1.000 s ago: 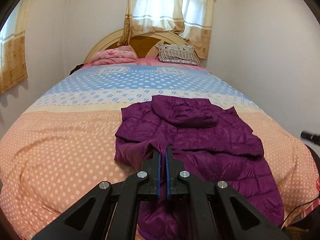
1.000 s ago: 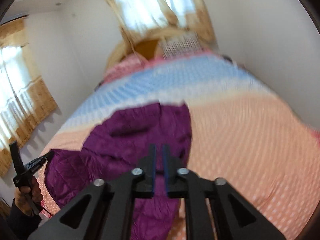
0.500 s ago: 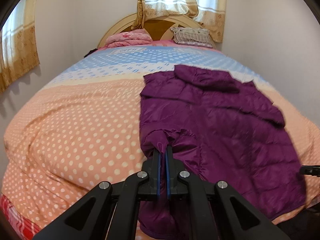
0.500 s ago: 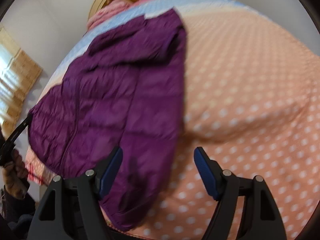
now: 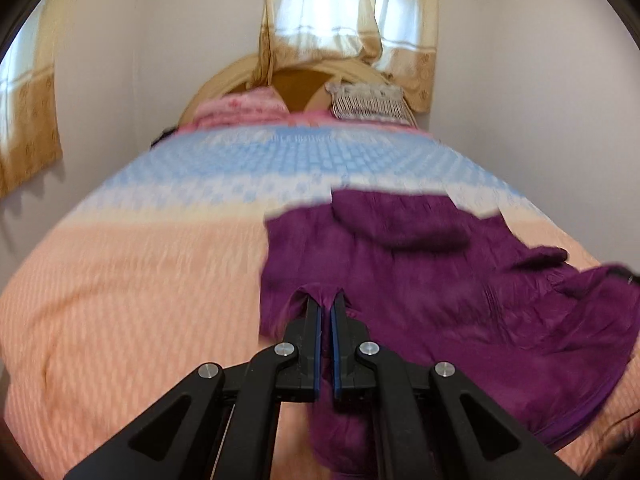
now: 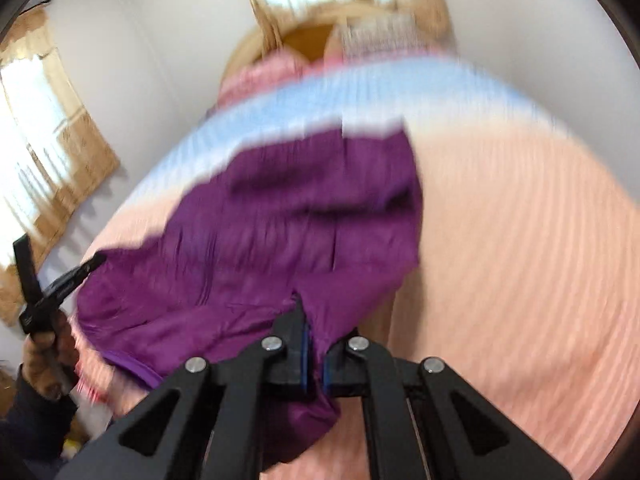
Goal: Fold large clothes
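A purple quilted jacket (image 5: 440, 280) lies spread on the right half of the bed (image 5: 140, 300), hood toward the headboard. My left gripper (image 5: 325, 300) is shut on a bunched bit of its near left edge. In the right wrist view the jacket (image 6: 300, 220) is blurred. My right gripper (image 6: 314, 332) has its jaws closing tight on the near right hem, with purple fabric pinched between the blue pads and hanging below them. The left gripper (image 6: 60, 284) also shows there at the far left, held by a hand (image 6: 44, 352).
The bedspread is peach with white dots near me, with white and blue bands farther off. A pink pillow (image 5: 240, 108) and a striped pillow (image 5: 368, 102) rest against the rounded headboard (image 5: 296, 84). White walls flank the bed, and curtained windows (image 5: 344, 12) stand behind and to the left.
The right gripper stood wide open over the jacket's near edge half a second ago and now pinches the hem. Both views have swung up toward the headboard, and the jacket's near edge is pulled.
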Motion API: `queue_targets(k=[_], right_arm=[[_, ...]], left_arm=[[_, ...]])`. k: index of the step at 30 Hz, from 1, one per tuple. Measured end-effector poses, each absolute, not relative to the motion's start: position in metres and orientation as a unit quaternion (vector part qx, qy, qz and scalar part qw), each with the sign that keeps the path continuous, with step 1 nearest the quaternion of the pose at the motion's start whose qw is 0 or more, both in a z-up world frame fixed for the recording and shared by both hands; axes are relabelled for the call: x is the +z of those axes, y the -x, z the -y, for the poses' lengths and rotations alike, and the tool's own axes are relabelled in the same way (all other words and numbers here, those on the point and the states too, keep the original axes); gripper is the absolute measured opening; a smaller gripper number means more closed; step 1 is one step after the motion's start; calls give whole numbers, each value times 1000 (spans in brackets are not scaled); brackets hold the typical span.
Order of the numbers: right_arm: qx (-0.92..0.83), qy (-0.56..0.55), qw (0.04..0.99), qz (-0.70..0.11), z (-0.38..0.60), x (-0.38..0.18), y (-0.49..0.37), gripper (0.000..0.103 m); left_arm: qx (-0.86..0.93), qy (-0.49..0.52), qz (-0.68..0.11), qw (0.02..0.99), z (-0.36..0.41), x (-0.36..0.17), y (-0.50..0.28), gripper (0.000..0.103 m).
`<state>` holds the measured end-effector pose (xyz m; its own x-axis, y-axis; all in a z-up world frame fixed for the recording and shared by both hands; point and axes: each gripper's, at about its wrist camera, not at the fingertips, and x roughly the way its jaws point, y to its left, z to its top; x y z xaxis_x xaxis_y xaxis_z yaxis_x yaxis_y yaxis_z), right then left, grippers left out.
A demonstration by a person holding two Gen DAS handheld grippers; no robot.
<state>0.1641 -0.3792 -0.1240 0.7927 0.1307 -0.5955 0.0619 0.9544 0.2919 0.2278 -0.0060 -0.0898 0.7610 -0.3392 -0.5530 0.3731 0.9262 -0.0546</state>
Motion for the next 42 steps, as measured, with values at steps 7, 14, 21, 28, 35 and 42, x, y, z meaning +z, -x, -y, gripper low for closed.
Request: queue_targets(k=[7,14,21,28,35,42], right_arm=[[9,-195,947,-255,402,-92,-272,6],[-40,-203,940,-270,434,-114,-359,7],[-68,-215,916,-331,465,-165,-412,41],[-151,-163,927,-301,439,-130,-401,62],[-21,-14,934,-357,345,-148,-439,38],[-93,-42,907,-409,392,-206,-471,36]], left_arm=[[-149,9,-282,948,33,-78,-362,4],[-109,34,-353,929,57,-107,-456,10],[-18,2,-333,943,76,-122,-495,78],[42,-51,-253,965,105,-95,-470,80],[25,-210,-181,961,178,-124,-445,95],[78,-128,-352,924,134,-179,-533,95]])
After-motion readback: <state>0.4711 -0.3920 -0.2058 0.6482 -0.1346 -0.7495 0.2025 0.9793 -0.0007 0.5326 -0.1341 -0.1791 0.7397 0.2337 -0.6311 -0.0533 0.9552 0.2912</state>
